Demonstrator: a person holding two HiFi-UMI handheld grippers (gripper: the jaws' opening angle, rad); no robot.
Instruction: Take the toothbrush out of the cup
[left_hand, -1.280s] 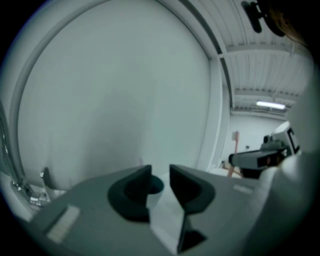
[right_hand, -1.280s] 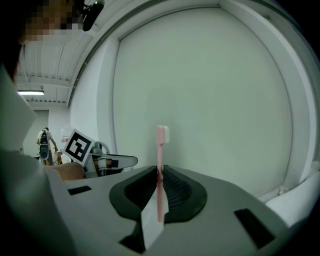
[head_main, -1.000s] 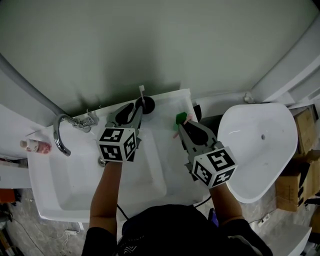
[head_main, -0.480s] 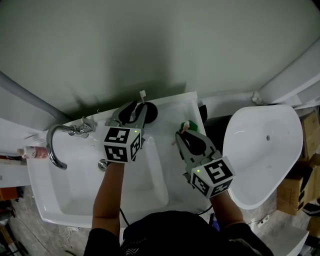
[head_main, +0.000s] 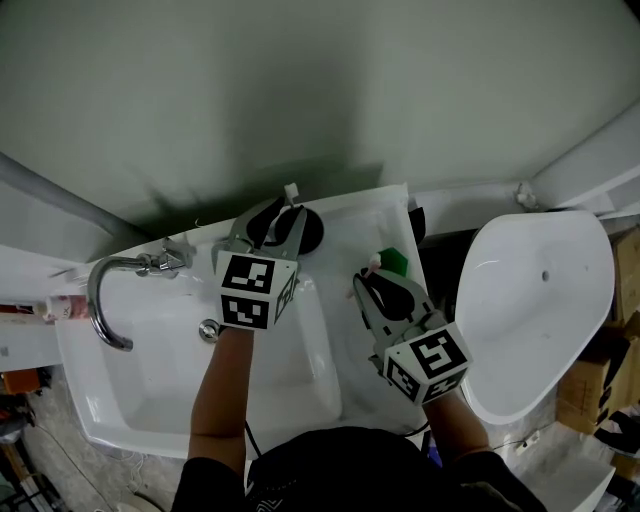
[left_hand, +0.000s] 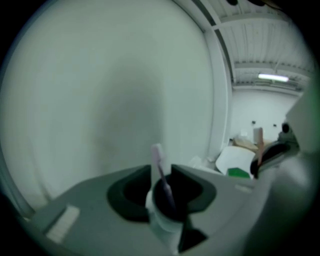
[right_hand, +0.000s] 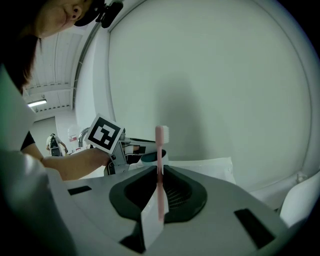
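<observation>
Back: the wall (head_main: 300, 90) rises straight off the sink ledge
Cup: the cup (head_main: 310, 230) stands between the opening jaws of the left gripper (head_main: 280, 218); open air above its toothbrush (head_main: 291, 191)
Left: the faucet (head_main: 105, 300) arches over the basin (head_main: 140, 390)
Right: the right gripper (head_main: 380, 280), clamped on a pink toothbrush (right_hand: 160, 170), with a green box (head_main: 394, 262) just beyond and the toilet (head_main: 540, 300) past the sink edge
Basin: open bowl

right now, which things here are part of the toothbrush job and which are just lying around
Job: cup; purple toothbrush standing in it; pink toothbrush clamped in the right hand-held gripper.
Lying about: tap; green thing; cardboard boxes.
</observation>
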